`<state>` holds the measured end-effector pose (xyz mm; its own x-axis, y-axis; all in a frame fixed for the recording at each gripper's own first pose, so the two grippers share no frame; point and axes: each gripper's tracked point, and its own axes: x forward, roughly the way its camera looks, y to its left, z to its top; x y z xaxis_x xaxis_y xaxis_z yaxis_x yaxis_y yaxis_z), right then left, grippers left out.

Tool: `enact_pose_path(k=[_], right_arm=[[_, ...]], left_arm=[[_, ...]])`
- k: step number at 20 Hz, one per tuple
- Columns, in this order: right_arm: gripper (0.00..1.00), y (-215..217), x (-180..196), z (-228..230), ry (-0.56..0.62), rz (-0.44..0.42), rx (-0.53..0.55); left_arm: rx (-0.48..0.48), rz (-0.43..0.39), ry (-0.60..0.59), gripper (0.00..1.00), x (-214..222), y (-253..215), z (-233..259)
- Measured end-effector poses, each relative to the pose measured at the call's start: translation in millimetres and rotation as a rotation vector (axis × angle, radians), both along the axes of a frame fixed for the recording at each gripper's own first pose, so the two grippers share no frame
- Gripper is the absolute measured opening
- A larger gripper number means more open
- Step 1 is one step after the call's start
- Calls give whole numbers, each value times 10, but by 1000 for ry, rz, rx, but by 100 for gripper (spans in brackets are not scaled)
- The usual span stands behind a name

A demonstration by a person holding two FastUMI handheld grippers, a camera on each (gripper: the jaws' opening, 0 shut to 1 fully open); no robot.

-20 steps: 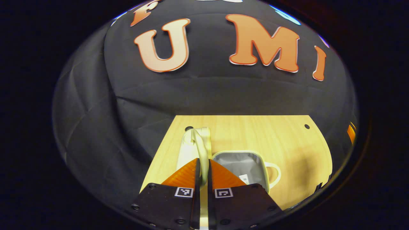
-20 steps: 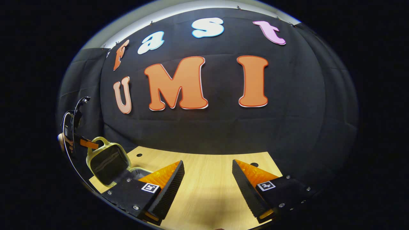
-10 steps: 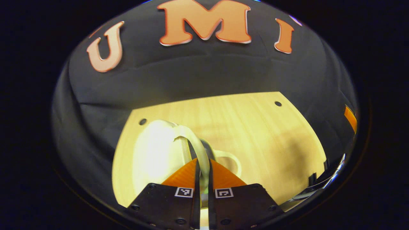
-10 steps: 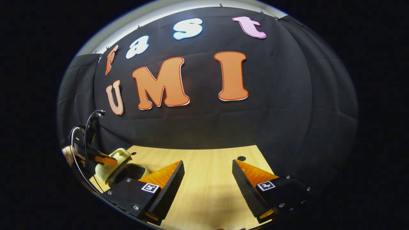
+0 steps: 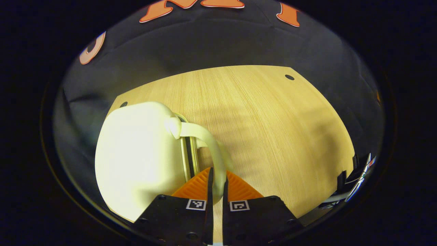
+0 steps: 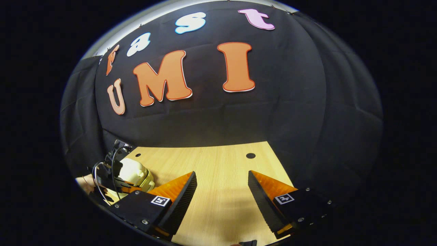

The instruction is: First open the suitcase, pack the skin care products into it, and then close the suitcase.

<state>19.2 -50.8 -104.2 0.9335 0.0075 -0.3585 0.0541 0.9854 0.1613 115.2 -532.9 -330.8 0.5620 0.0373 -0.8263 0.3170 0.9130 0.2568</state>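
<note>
Left gripper (image 5: 216, 184): its two orange fingers are pinched together on the pale handle (image 5: 208, 143) of the suitcase, the loop running down between them.
Right gripper (image 6: 222, 191): its two orange fingers stand wide apart with nothing between them, hanging over bare table well to the right of the case.
Grippers counted: two in all; in the right gripper view the left one (image 6: 112, 176) shows far off at the left with its black cables, sitting at the case.
Suitcase (image 5: 140, 153): one, small and cream-coloured, rounded at the corners, lying at the near left part of the table; in the right gripper view it (image 6: 135, 172) is a pale lump by the left edge.
Lid: down on the lower half, with a dark seam (image 5: 189, 153) running along the side where the handle sits; whether the two halves meet fully I cannot tell.
Handles: one clearly seen, the one being gripped.
Table (image 5: 266, 136): one, light wood grain, with two small dark holes at its far corners, one on the left (image 5: 123, 104) and one on the right (image 5: 289, 77).
Skin care products: I cannot tell from here whether any are inside.
Odds at the near right edge (image 5: 355, 174): some dark and pale shapes, too squashed to make out.
</note>
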Motion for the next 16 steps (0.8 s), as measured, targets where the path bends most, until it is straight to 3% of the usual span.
enact_pose_path(k=[3,5,6,7,10,16], right_arm=[[96,10,-47,-45,4,8,-1],[95,20,-51,-22,-3,21,-19],[96,22,-42,0,-8,26,-28],[95,31,-37,25,-14,29,-33],[95,105,2,85,-26,28,-31],[96,457,-68,230,-54,17,-62]], left_arm=[[64,-44,-18,11,14,-22,28],[53,5,-10,23,-60,-43,58],[59,32,-46,41,-87,26,169],[47,29,-101,49,-89,19,340],[-37,16,-239,100,-158,-194,876],[-276,-16,-520,99,-187,-419,2006]])
